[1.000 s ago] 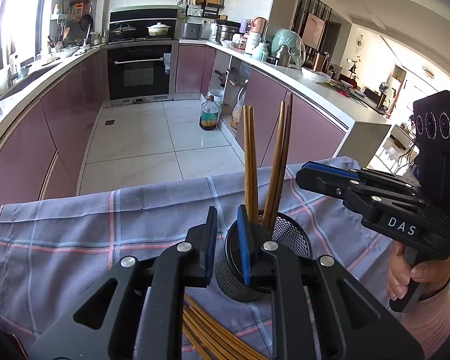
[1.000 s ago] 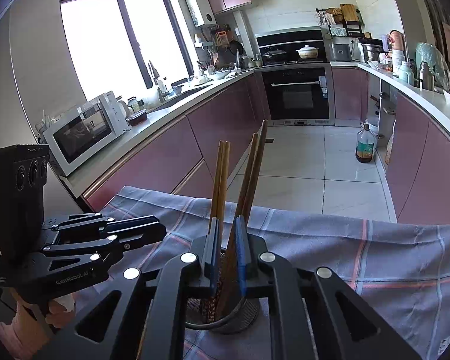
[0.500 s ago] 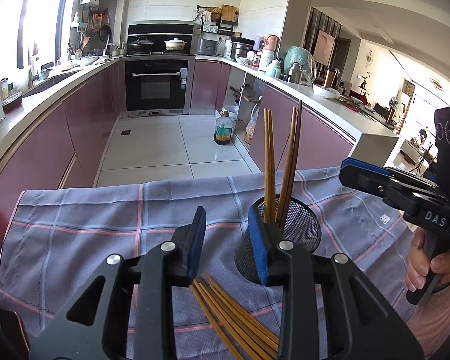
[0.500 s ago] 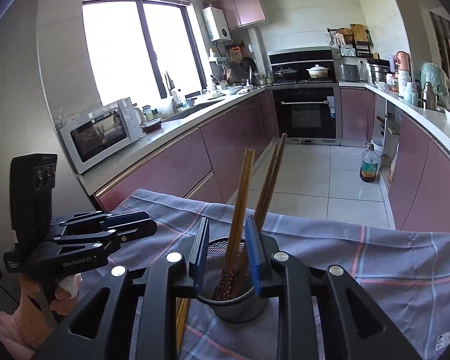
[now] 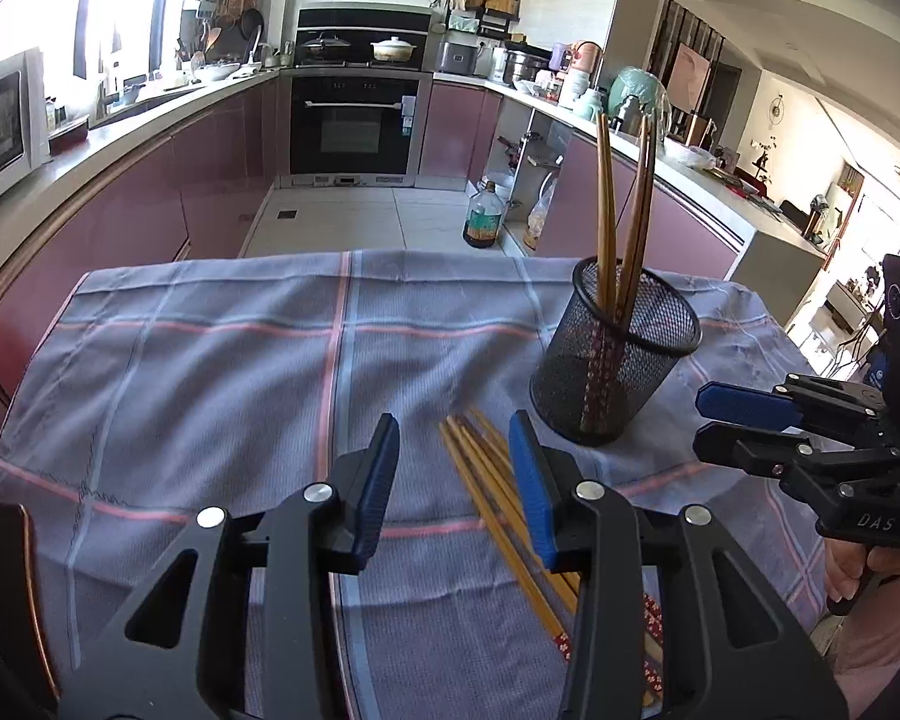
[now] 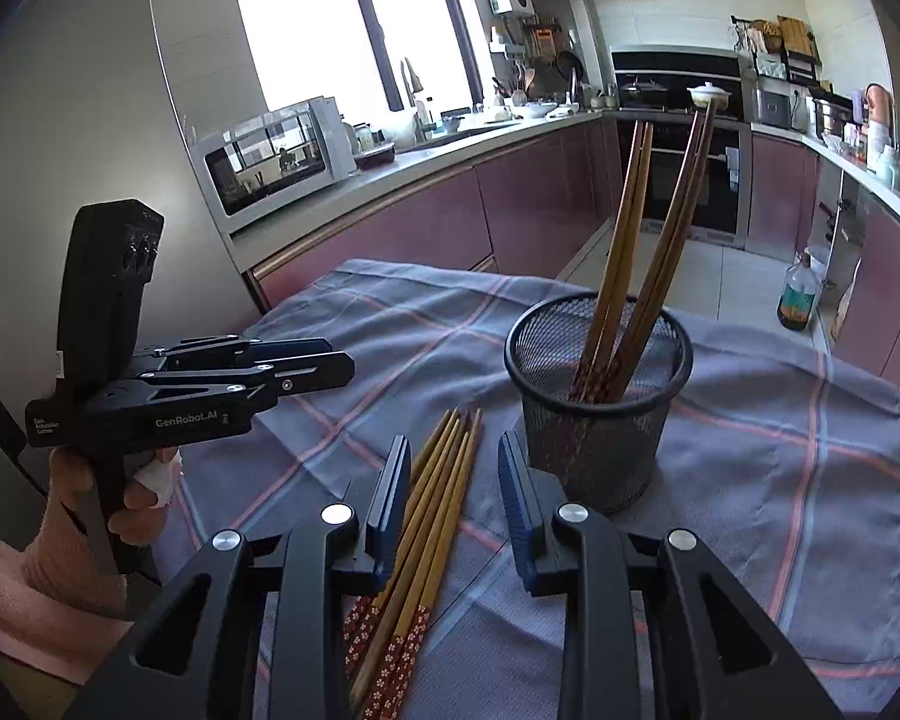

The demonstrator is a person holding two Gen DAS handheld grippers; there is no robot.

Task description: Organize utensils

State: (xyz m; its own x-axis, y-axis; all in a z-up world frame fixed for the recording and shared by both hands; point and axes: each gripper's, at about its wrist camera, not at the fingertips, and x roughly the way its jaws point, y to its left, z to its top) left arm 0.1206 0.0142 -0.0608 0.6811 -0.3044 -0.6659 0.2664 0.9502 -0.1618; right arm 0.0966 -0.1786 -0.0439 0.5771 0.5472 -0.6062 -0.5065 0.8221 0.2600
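Observation:
A black mesh cup [image 5: 618, 372] [image 6: 594, 438] stands on the checked blue-grey cloth [image 5: 210, 360] [image 6: 780, 420] with two pairs of wooden chopsticks [image 5: 606, 210] [image 6: 630, 228] upright in it. A loose bundle of chopsticks [image 5: 486, 480] [image 6: 438, 510] lies flat on the cloth just in front of the cup. My left gripper [image 5: 455, 426] [image 6: 342, 360] hovers over the bundle's tips, its jaws opening, pressing on nothing. My right gripper [image 6: 453, 444] [image 5: 705, 423] hangs over the same bundle from the other side, jaws also opening, with the sticks below and between its fingers.
The cloth ends at the table's far edge, with the tiled kitchen floor beyond. Pink cabinets and worktops run along both sides. An oil bottle [image 5: 483, 219] stands on the floor. A microwave [image 6: 276, 162] sits on the left worktop. A person's hand [image 6: 144, 480] holds each gripper.
A second ago both grippers were nearly shut up at the cup's chopsticks. Both have since drawn back and down toward the loose bundle, their jaws spreading. The chopsticks stay standing in the cup.

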